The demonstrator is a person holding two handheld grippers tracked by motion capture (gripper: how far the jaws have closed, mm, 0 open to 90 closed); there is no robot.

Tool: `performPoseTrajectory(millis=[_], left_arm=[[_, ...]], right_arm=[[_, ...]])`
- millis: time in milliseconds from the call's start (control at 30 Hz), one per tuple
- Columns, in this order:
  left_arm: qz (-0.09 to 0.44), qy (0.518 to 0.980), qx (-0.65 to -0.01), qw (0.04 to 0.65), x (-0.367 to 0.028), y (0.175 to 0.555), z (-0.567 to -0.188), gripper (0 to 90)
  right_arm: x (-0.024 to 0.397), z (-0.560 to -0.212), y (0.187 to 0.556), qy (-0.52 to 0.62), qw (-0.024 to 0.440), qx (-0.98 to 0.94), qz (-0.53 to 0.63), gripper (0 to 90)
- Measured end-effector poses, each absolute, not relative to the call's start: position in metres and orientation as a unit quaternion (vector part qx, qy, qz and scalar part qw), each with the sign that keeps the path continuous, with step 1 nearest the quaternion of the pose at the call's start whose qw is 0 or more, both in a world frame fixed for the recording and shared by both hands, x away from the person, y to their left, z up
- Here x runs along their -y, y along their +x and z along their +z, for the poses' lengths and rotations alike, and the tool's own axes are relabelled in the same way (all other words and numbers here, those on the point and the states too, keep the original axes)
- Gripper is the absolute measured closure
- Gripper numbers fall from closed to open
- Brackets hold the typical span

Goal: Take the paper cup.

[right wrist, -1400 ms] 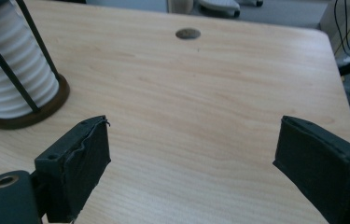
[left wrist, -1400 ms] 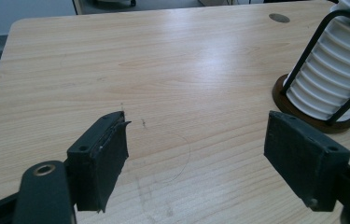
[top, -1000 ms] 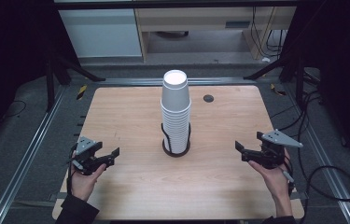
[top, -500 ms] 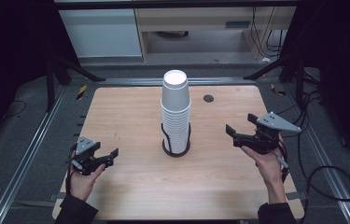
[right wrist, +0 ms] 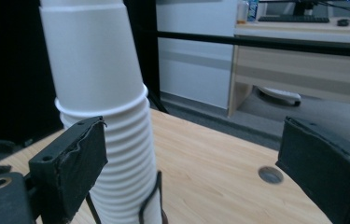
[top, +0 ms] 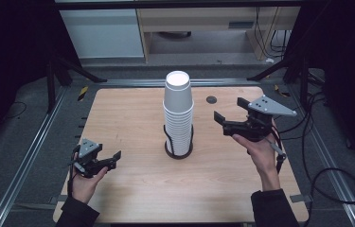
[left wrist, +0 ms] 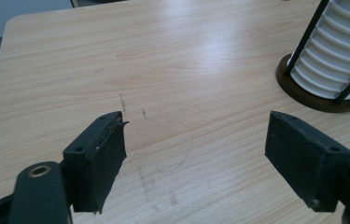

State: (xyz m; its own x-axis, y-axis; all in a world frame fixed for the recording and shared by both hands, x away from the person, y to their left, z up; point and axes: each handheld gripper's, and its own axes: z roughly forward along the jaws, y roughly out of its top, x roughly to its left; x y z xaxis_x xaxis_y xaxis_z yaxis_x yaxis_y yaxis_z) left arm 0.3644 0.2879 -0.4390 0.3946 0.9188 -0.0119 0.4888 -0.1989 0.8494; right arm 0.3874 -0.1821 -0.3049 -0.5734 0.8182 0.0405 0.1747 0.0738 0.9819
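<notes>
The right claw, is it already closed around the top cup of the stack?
No: the right claw is open beside the cup stack, with a clear gap of table between them in the high view.

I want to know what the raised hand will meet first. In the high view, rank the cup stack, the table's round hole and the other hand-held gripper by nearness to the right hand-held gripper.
From the right hand-held gripper:
1. Round hole, just beyond it, toward the table's far edge.
2. Cup stack, at table centre, to its left.
3. Left hand-held gripper, at the near left.
</notes>
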Motion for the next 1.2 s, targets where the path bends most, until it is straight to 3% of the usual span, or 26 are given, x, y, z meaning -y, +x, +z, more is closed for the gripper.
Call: performPoseTrajectory(millis=[533,1200], left_arm=[[0.262,0.729,-0.483,0.408,-0.287,0.365,-0.441,19.4],[0.267,0.724,-0.485,0.412,-0.289,0.364,-0.439,19.1]], right_arm=[[0.122,-0.282,0.405,0.311,0.260,-0.690,0.599,7.5],[0.074,-0.299,0.441,0.309,0.220,-0.697,0.608,7.5]])
